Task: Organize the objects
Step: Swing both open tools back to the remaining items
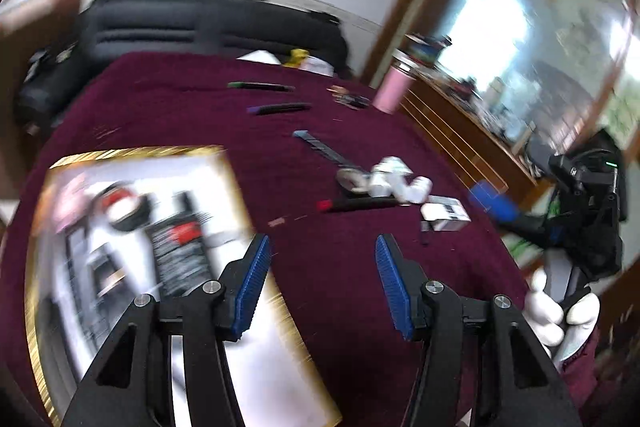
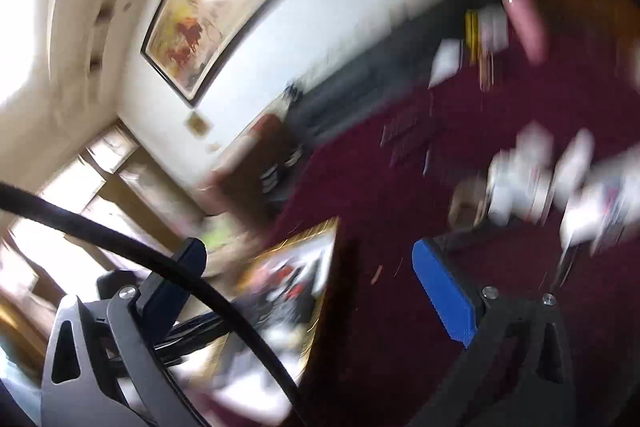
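Observation:
A table under a maroon cloth (image 1: pixel 328 115) holds a gold-edged white box (image 1: pixel 132 227) at the near left. Loose items lie on the cloth: a green-capped pen (image 1: pixel 260 86), a purple-capped pen (image 1: pixel 280 108), a blue utility knife (image 1: pixel 320 147), a red-capped pen (image 1: pixel 356 204), white crumpled items (image 1: pixel 396 181) and a small white box (image 1: pixel 444 213). My left gripper (image 1: pixel 322 283) is open and empty above the cloth, beside the box's right edge. My right gripper (image 2: pixel 308 279) is open and empty; it also shows in the left wrist view (image 1: pixel 492 203) at the table's right edge. The right wrist view is blurred.
A pink tumbler (image 1: pixel 390 89) stands at the far right of the table. A black sofa (image 1: pixel 200 27) lies behind the table. A wooden cabinet (image 1: pixel 460 123) with glass stands to the right. A black cable (image 2: pixel 160 263) crosses the right wrist view. A framed painting (image 2: pixel 216 3) hangs on the wall.

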Available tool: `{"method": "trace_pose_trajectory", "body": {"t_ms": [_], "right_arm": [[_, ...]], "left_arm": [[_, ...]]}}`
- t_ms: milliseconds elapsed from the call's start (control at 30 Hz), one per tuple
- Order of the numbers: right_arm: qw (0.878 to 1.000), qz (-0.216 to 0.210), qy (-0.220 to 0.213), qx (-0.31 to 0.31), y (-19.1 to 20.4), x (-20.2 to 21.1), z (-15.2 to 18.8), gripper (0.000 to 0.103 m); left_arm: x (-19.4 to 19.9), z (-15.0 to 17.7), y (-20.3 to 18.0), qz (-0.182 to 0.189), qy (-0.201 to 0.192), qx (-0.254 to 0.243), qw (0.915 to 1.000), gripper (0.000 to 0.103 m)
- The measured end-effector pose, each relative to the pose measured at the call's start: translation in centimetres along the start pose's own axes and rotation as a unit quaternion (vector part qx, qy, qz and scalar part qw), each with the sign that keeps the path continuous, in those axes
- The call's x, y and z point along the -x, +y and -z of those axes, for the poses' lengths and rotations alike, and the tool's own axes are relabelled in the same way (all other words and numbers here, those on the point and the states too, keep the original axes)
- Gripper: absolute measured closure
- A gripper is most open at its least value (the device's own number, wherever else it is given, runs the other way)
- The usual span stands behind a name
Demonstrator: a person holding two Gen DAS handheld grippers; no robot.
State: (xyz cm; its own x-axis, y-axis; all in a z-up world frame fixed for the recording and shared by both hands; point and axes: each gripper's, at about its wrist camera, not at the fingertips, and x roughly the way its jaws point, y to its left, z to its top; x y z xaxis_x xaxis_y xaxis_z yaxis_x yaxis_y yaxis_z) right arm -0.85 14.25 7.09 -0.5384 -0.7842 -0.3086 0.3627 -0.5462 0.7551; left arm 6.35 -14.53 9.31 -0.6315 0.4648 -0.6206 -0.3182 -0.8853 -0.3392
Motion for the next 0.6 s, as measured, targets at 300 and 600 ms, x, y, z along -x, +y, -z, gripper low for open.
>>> {"method": "trace_pose_trajectory", "body": {"t_ms": [300, 600], "right_arm": [[0.990, 0.036, 0.011, -0.137, -11.1, 3.0, 1.1, 0.002], [0.988, 0.042, -0.002, -0.148, -14.5, 6.5, -0.1, 0.002]], "left_arm": [[-16.6, -3.1, -9.1, -0.069, 0.114, -0.194, 0.9718, 0.055], [-23.7, -2.0, -8.4, -0.017, 0.221, -0.177, 0.9590, 0.047]]}}
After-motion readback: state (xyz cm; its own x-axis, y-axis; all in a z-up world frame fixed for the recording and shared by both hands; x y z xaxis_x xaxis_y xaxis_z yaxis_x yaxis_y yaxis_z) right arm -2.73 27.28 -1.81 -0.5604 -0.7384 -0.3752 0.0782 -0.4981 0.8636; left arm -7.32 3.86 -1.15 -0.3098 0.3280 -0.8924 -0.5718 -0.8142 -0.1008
